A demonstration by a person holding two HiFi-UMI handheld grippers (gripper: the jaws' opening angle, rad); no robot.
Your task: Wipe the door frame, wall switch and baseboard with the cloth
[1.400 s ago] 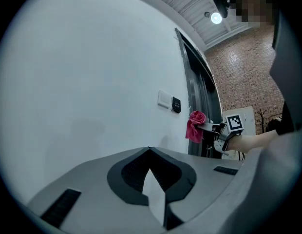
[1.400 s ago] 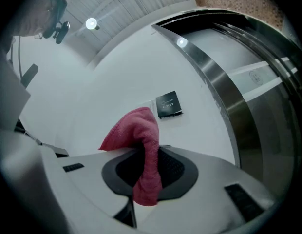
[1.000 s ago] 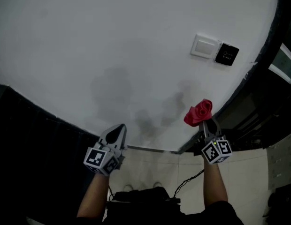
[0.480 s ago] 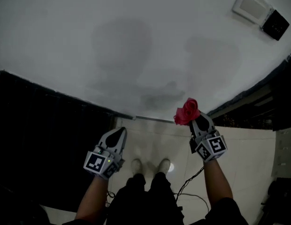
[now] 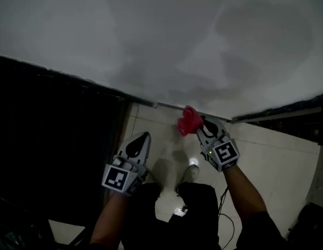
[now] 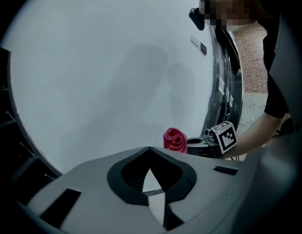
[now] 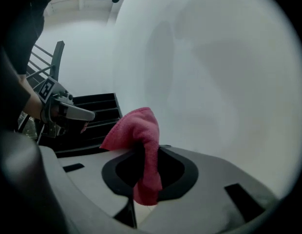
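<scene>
The right gripper's (image 5: 201, 126) jaws are pinched on a red cloth (image 5: 189, 121). One bunch of it sticks out past the tips and a tail hangs down between them (image 7: 143, 179). It is held low, close to the thin baseboard (image 5: 169, 108) where the white wall (image 5: 161, 35) meets the pale tiled floor (image 5: 276, 155) — whether it touches, I can't tell. The left gripper (image 5: 141, 140) has its jaws pressed tip to tip with nothing between them, and it hangs beside a dark panel (image 5: 57, 134) — well apart from the cloth, with the person's shoes (image 5: 191, 172) below.
</scene>
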